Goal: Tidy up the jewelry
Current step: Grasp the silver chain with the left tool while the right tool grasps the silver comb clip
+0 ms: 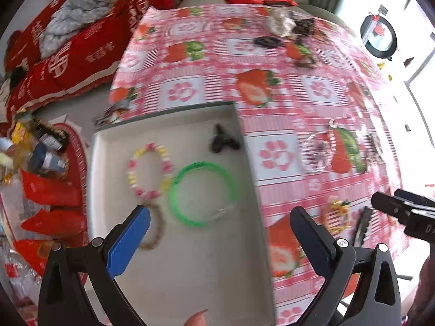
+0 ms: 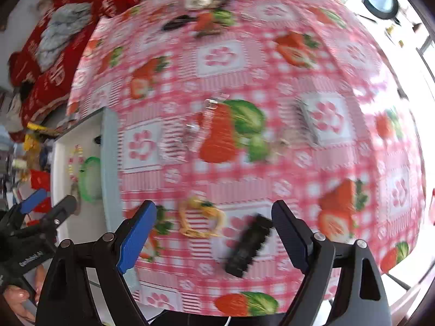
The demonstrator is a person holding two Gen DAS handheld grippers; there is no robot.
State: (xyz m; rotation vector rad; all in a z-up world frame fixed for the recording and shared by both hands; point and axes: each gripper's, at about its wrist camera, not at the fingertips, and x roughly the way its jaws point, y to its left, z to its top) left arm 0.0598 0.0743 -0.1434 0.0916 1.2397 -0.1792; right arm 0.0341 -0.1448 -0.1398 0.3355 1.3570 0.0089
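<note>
Left wrist view: the left hand-held gripper (image 1: 220,225) hangs spread wide over the white tray (image 1: 190,271), nothing between its fingers. In the tray lie a green bangle (image 1: 202,193), a pink-and-yellow bead bracelet (image 1: 150,169) touching it on the left, a brown bead bracelet (image 1: 156,228) below, and a dark clip (image 1: 223,140) near the tray's far right corner. The tray's near half is bare. Its right edge borders the strawberry-print cloth on the worktop (image 1: 272,87), where a clear bangle (image 1: 316,153) rests with open cloth around it.

Right wrist view, blurred: the right hand-held gripper (image 2: 214,233) stands spread, empty, above a gold chain bracelet (image 2: 201,221) and a black hair clip (image 2: 248,245) lying apart near the worktop's near edge. The other gripper (image 2: 49,206) shows at far left over the tray (image 2: 61,163).
</note>
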